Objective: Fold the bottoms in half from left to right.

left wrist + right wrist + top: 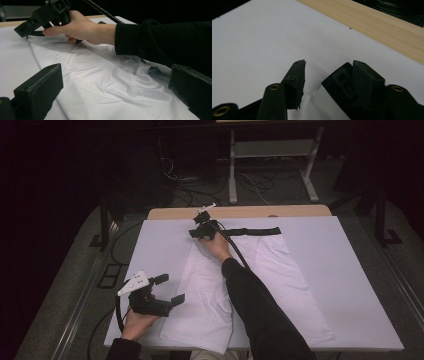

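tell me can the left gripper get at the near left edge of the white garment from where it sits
Probably yes. The left gripper sits open just beside the white garment, and nothing lies between its jaws and that edge. The right gripper works at the far black waistband, clear of that path.

I work at a table point(370, 320) under a white cover, its bare wooden edge point(240, 212) showing along the far side; in my right gripper view that edge point(387, 27) runs as a pale grained strip. The room around me is dark, with most of the light falling on the tabletop. The floor point(65, 310) is grey. Beyond the table stands a white metal frame point(272, 165) on two splayed feet, with loose cables point(200, 187) tangled on the floor beside it. A dark stand point(382, 220) rises at the far right, and another dark post point(104, 225) at the left
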### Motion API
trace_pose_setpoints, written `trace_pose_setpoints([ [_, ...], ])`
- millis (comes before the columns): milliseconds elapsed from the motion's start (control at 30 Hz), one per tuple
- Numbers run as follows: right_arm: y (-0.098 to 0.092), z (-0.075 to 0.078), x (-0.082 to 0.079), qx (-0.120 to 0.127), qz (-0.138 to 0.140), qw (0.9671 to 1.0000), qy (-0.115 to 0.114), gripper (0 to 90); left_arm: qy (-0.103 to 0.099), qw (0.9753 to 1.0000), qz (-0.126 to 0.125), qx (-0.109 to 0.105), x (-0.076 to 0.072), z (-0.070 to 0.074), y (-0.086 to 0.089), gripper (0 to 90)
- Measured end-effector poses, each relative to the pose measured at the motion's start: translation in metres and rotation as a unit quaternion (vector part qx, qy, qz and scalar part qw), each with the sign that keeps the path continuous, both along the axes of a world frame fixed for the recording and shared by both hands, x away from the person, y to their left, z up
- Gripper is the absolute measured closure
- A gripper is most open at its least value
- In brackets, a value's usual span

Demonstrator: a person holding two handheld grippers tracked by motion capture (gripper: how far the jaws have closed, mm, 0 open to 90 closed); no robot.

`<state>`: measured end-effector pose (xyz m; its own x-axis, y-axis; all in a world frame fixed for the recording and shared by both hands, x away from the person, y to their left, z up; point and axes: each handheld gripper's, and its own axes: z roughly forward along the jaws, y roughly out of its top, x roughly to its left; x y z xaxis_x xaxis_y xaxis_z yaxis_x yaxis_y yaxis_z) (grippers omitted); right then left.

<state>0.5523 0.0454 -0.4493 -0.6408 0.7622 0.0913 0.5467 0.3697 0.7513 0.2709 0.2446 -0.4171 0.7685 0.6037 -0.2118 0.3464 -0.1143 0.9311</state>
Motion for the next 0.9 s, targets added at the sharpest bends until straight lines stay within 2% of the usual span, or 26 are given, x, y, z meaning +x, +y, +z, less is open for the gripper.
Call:
trace_pose_setpoints([
  [100,0.003,-0.003,-0.001,-0.009,0.002,1.0000,-0.002,46.1,0.000,1.0000,0.000,-0.001,0.000,0.000,0.000,0.0],
  [233,0.007,-0.006,-0.002,-0.037,-0.001,0.9992,-0.016,52.2,-0.001,1.0000,0.000,0.000,0.000,0.000,0.000,0.0],
  [367,0.007,-0.006,-0.002,-0.051,-0.011,0.9983,-0.025,64.0,-0.001,1.0000,0.000,-0.001,0.000,0.000,0.000,0.0],
  [700,0.005,0.000,-0.004,-0.061,-0.006,0.9979,-0.021,83.3,0.002,1.0000,0.000,0.006,0.000,-0.001,0.000,0.0],
  [900,0.002,0.004,-0.004,-0.051,-0.011,0.9985,-0.012,85.0,0.013,0.9998,0.005,0.011,-0.001,-0.003,0.002,0.0],
])
